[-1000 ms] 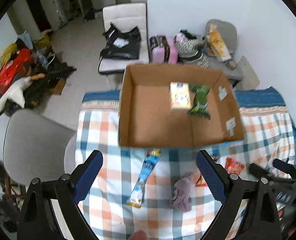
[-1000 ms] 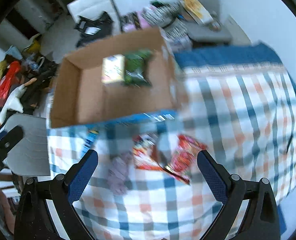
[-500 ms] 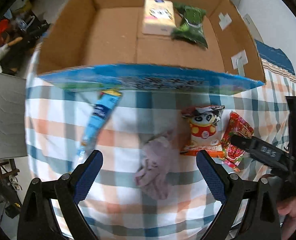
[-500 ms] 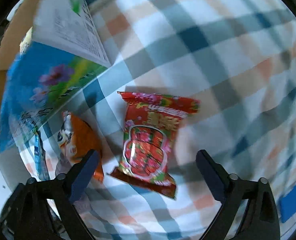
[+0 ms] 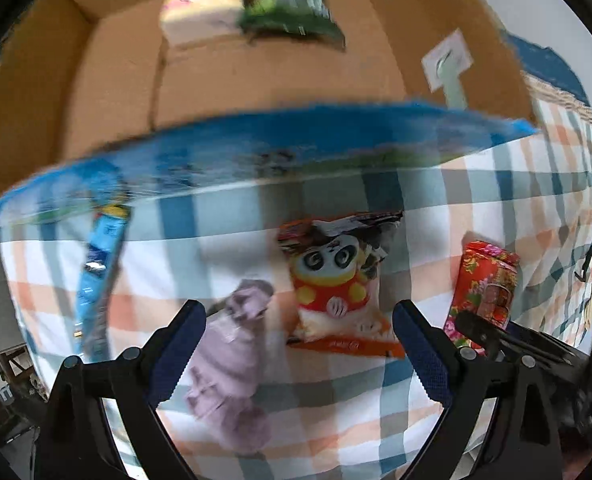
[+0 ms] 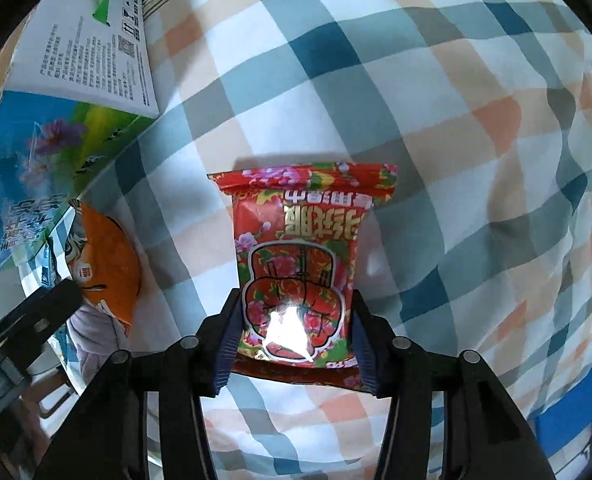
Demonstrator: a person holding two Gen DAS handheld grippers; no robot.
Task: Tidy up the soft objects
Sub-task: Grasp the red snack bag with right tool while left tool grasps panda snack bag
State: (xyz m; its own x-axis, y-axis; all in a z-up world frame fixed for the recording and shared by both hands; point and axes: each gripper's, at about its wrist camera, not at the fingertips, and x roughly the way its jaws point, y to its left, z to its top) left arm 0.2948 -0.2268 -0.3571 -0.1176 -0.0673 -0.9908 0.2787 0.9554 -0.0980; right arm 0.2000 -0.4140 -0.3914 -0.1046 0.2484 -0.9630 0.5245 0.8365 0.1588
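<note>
My right gripper [image 6: 294, 340] is shut on the near end of a red floral snack packet [image 6: 300, 248] that lies flat on the checked tablecloth [image 6: 416, 120]. In the left wrist view the same red packet [image 5: 484, 280] lies at the right, with a dark right-gripper finger on it. My left gripper [image 5: 298, 308] is open low over the cloth. A panda snack packet [image 5: 332, 280] lies between its fingers, and a crumpled purple cloth [image 5: 232, 364] lies by the left finger. A long blue stick packet [image 5: 100, 280] lies further left.
An open cardboard box [image 5: 256, 80] with blue printed sides stands just behind the items. It holds a yellow tissue pack [image 5: 200, 4] and a green packet [image 5: 292, 0]. The box's printed wall [image 6: 80, 60] rises at the left of the right wrist view.
Both grippers have dropped closer to the table. My right gripper went from open to shut around the red packet's near end. My left gripper moved forward over the panda packet and stayed open.
</note>
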